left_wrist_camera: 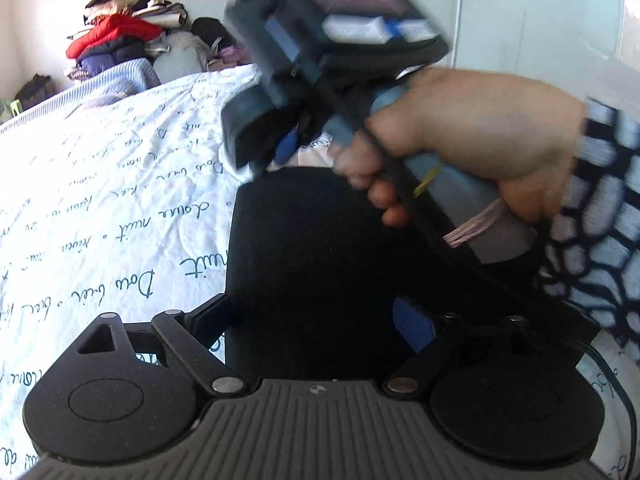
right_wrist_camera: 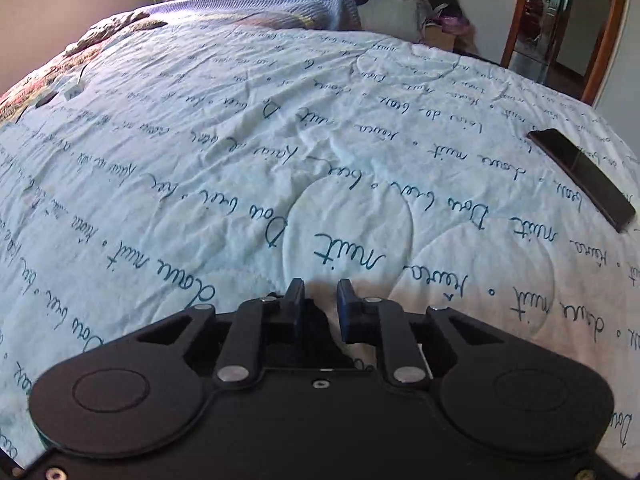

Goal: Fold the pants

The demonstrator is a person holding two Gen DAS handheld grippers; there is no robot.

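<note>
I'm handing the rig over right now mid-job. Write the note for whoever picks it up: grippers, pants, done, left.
Left gripper: open wide, low over the black pants, gripping nothing.
Right gripper: narrow gap between the fingers, nothing between them, over the printed bedspread; in the left wrist view the right hand holds it beyond the pants.
Pants: compact dark block with straight edges on the bed, apparently folded already; fold count unclear.
Left: check the fold, finish if needed.
Note: a phone lies on the bed.

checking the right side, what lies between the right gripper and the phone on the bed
Only bare quilt with printed script lies between the right gripper and the dark phone, as the right wrist view shows. Nothing rests on that stretch.
</note>
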